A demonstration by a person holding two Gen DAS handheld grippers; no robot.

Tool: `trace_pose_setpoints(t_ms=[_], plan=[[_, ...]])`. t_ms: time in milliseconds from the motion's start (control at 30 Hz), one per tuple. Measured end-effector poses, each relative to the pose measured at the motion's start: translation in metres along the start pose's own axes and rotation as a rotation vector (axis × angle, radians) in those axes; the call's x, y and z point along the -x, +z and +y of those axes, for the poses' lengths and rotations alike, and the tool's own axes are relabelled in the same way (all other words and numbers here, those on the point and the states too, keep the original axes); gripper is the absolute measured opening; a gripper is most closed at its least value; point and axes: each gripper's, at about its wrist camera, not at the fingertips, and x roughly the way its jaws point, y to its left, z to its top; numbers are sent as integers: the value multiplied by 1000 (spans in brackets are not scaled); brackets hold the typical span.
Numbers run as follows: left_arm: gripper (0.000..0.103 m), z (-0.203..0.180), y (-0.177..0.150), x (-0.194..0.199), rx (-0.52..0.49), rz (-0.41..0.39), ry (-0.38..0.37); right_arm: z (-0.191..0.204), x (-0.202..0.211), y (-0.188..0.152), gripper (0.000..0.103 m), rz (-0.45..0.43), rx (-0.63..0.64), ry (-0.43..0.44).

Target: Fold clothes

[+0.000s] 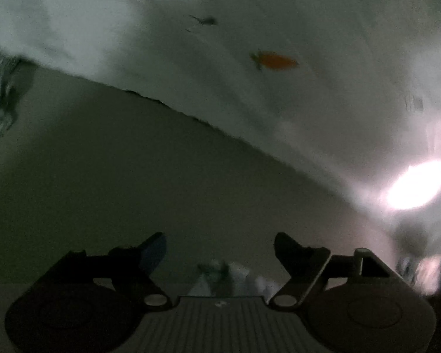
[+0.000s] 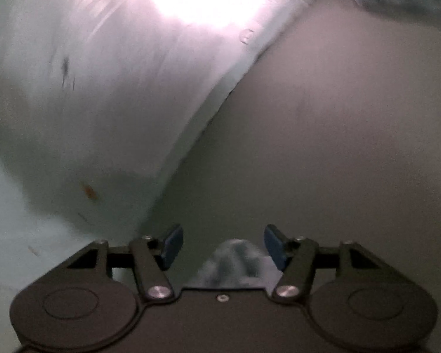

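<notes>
Both views are dim and blurred. The left gripper [image 1: 220, 250] and right gripper [image 2: 223, 244] each stand with jaws wide apart, a bunch of pale cloth [image 2: 235, 261] lying low between the fingers, contact unclear. A white printed fabric [image 1: 250, 58] fills the upper frame.

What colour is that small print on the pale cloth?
Orange, with a small dark tip, on the pale cloth. The print shows best in the left wrist view.
</notes>
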Motion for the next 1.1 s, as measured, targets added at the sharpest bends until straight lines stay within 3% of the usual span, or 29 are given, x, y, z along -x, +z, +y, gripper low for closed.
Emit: trace_pose_setpoints(t_ms=[133,200,367,533,600,700,767,900,1033,1100], plan=[[83,-6,-23,-8,-146,91,80,10,-3,-29,64,68,199,-133],[83,-7,-36,-9,-175,125,95,9,-2,-43,64,99,213,-132],[83,3,-62,0,-130,181,35,9,3,-74,66,150,237,-105],[89,3,-76,1,-59,201,-43,9,-1,-70,69,167,225,-88],[92,2,-80,1,-41,196,-63,11,-5,-63,69,192,211,-62],[99,2,-84,0,3,199,-101,10,-6,-66,79,190,194,-29],[100,2,-85,-3,21,210,-140,10,-6,-68,79,187,184,-16],[100,1,-86,-8,57,232,-217,5,-10,-73,78,221,111,89],[88,1,-89,-13,99,252,-295,-7,-15,-87,76,245,-63,182],[84,0,-97,-14,121,251,-333,-13,-17,-94,67,257,-151,228]])
